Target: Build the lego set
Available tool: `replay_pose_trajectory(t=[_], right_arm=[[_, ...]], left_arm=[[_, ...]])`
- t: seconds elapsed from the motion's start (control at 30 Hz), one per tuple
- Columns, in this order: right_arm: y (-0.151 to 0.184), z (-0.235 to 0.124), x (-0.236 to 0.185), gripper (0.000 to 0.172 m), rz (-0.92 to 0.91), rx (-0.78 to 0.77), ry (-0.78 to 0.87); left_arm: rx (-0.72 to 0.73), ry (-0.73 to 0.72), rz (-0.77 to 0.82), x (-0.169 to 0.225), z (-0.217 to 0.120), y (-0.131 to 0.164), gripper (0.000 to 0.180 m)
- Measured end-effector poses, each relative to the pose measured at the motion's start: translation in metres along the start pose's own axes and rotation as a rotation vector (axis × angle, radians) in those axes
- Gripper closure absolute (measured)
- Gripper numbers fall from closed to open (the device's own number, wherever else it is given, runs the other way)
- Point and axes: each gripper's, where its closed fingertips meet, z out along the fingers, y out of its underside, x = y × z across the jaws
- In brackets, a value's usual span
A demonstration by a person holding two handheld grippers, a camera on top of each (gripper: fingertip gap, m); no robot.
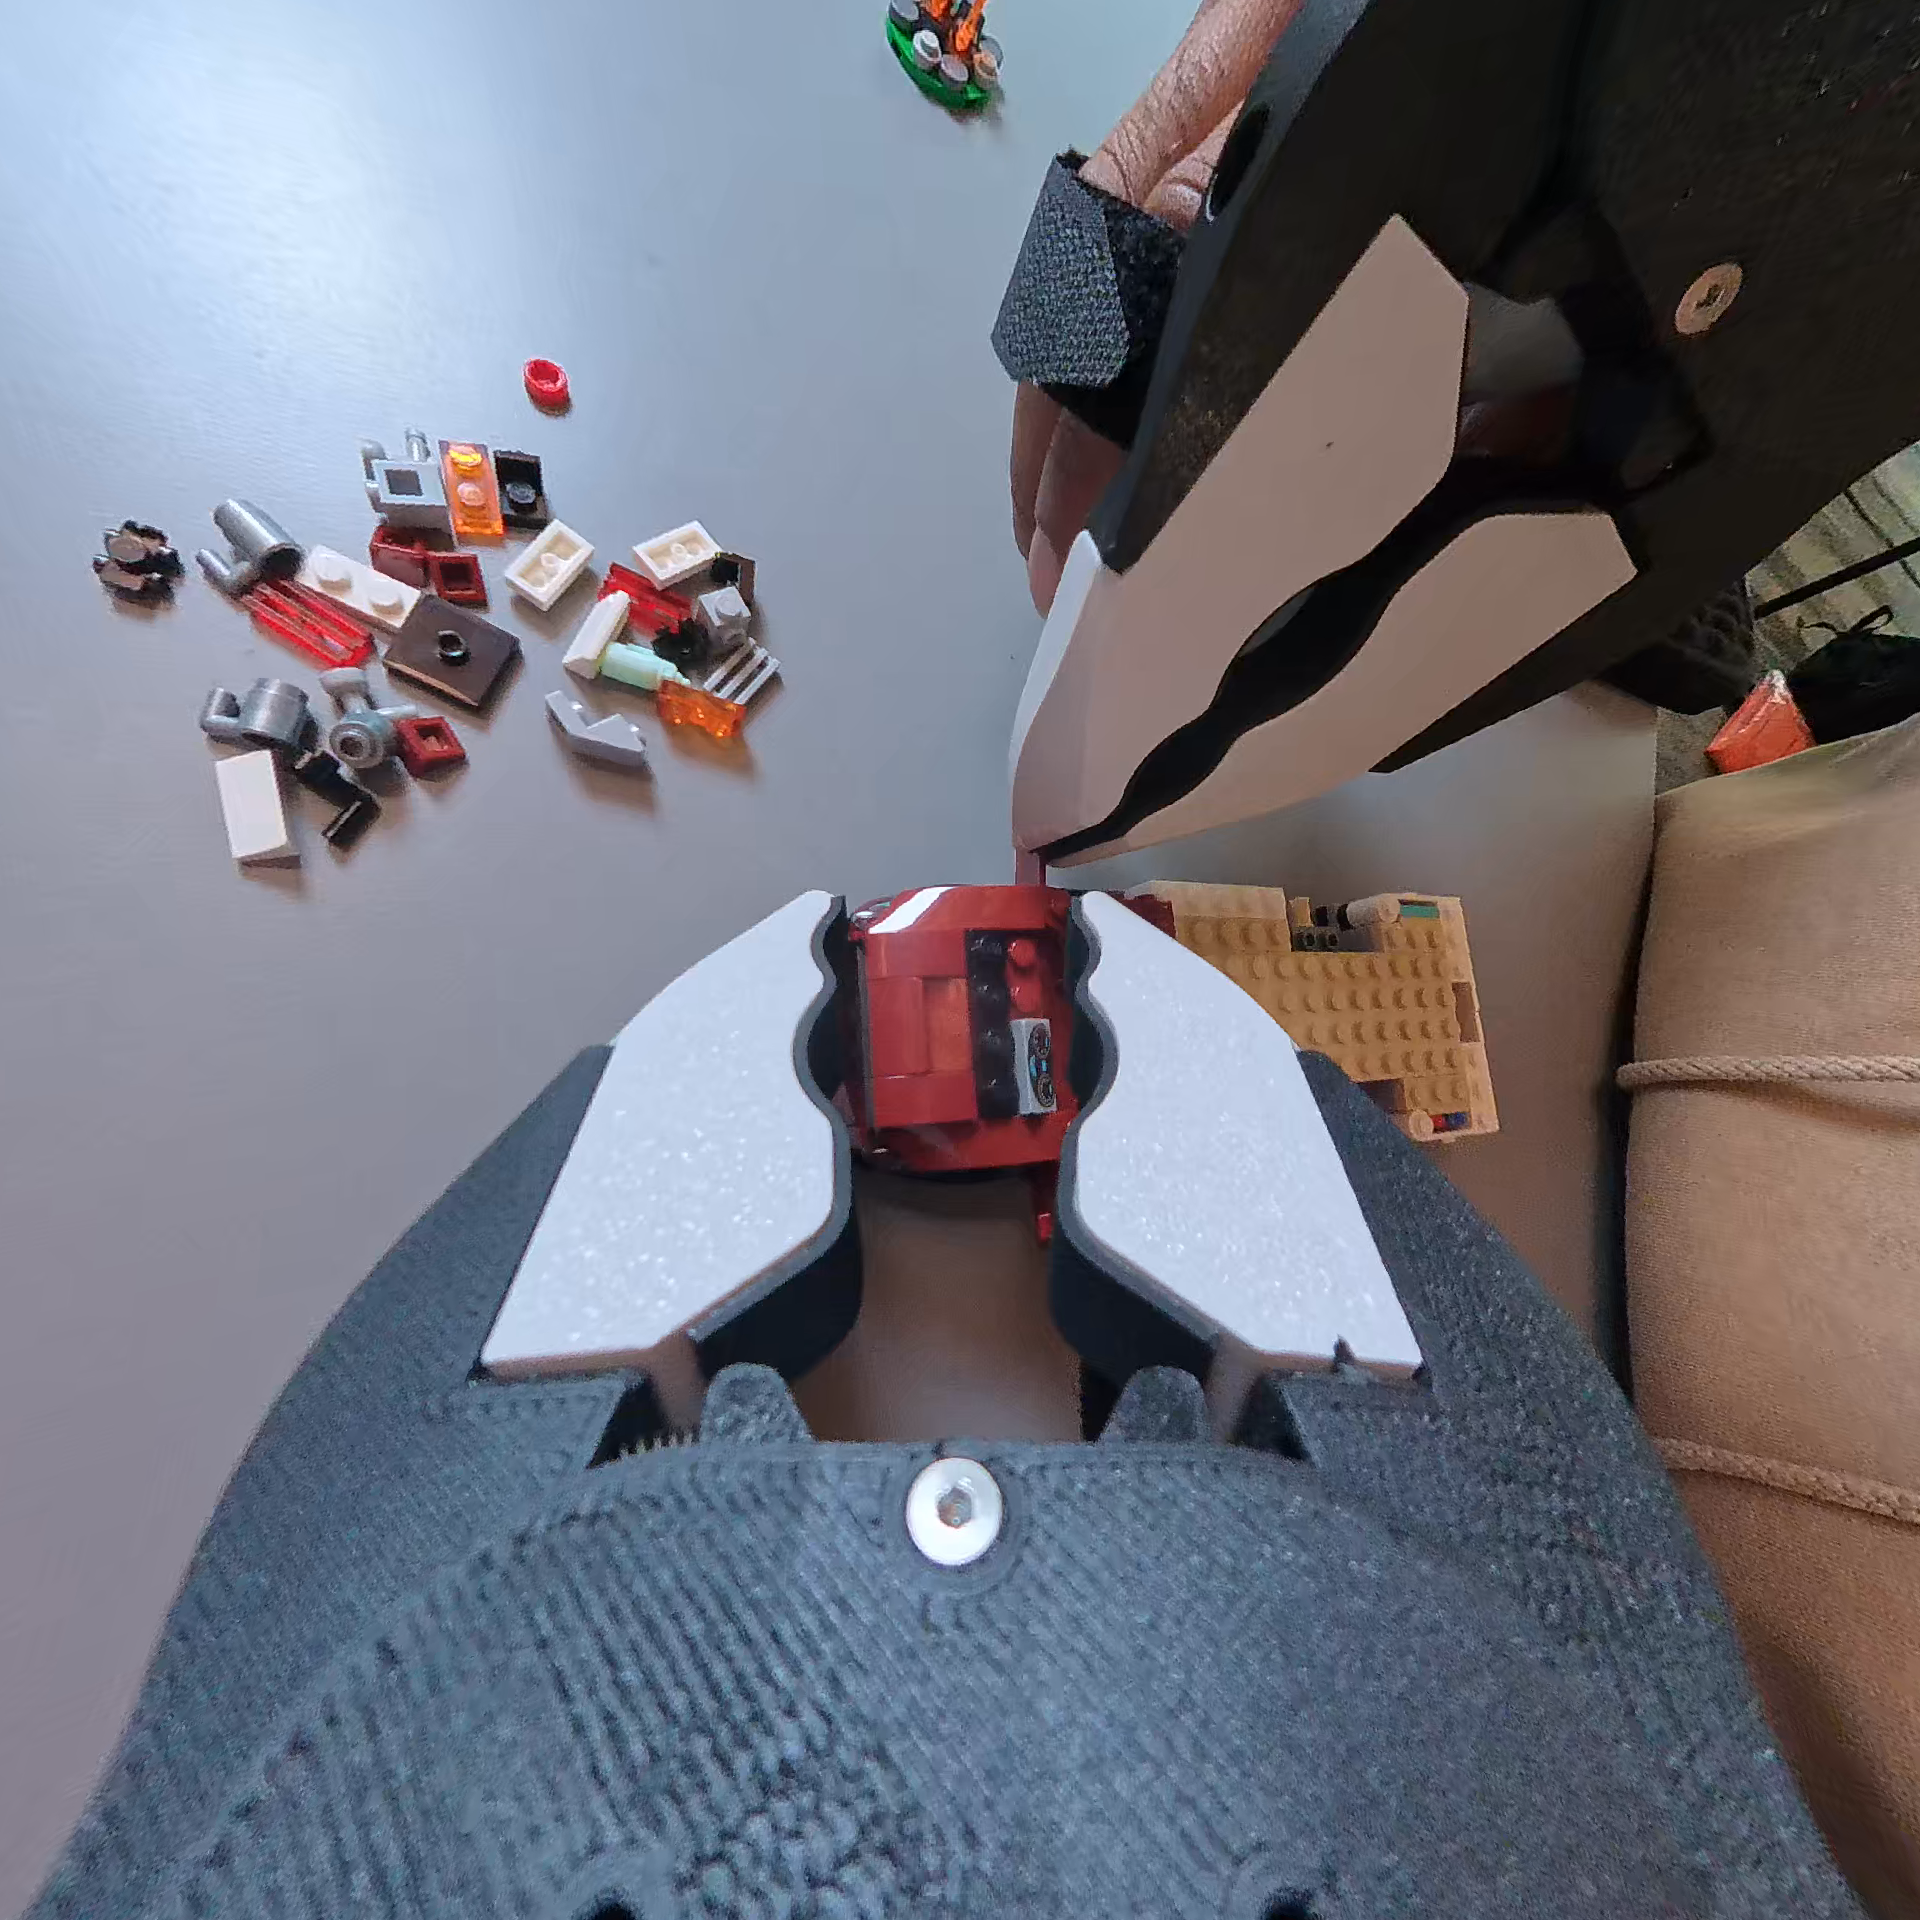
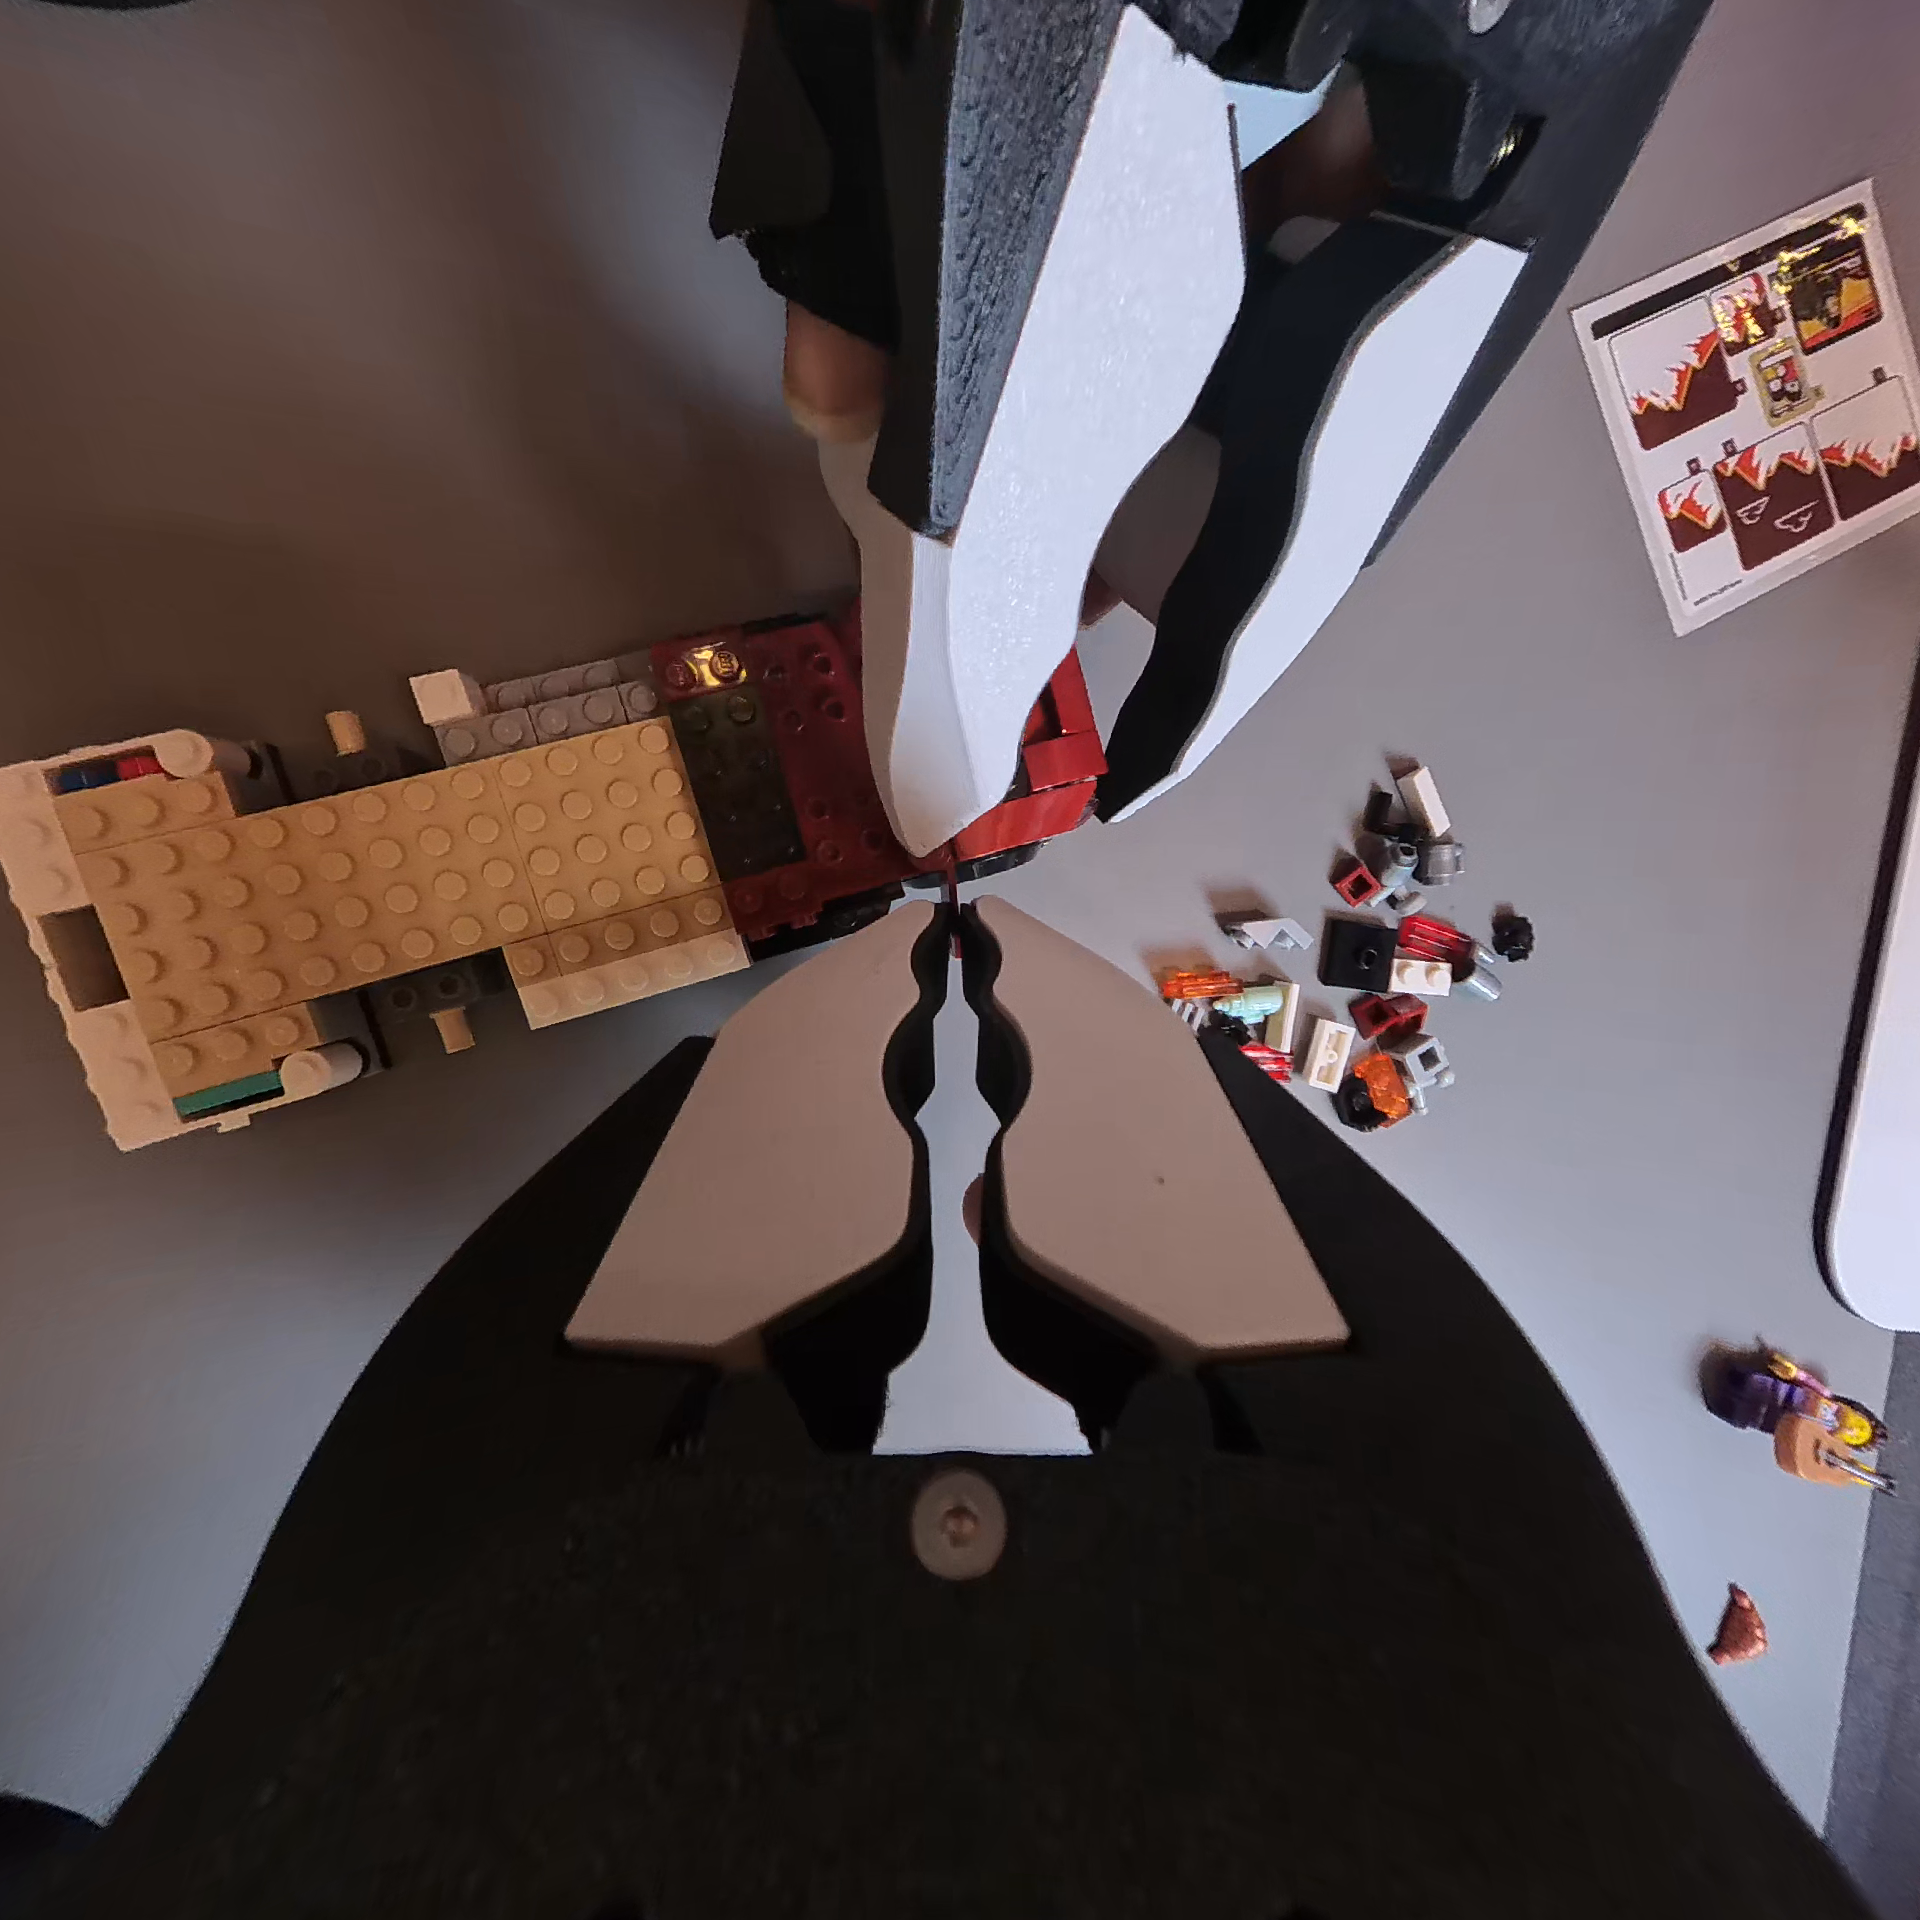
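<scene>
Here we see the left tool [image 1: 956, 935] clamped on the dark red cab end of a brick vehicle [image 1: 935, 1039], centre frame; its tan studded bed [image 2: 364, 862] runs long axis toward frame left in the right wrist view. The right tool [image 2: 954, 920] sits nearly closed, pinching a thin dark red piece [image 2: 950, 883] touching the cab's edge. Loose bricks [image 1: 447, 623] lie upper left on the bench [image 1: 727, 260]
</scene>
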Motion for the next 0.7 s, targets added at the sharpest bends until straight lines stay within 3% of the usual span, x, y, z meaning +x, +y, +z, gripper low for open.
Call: replay_pose_trajectory(t=[0.7], right_arm=[[-0.0060,-0.0030,0.0004,0.165,-0.009,0.063,0.020]], left_arm=[[-0.028,-0.029,0.045,-0.0012,-0.0013,0.0027,0.145]])
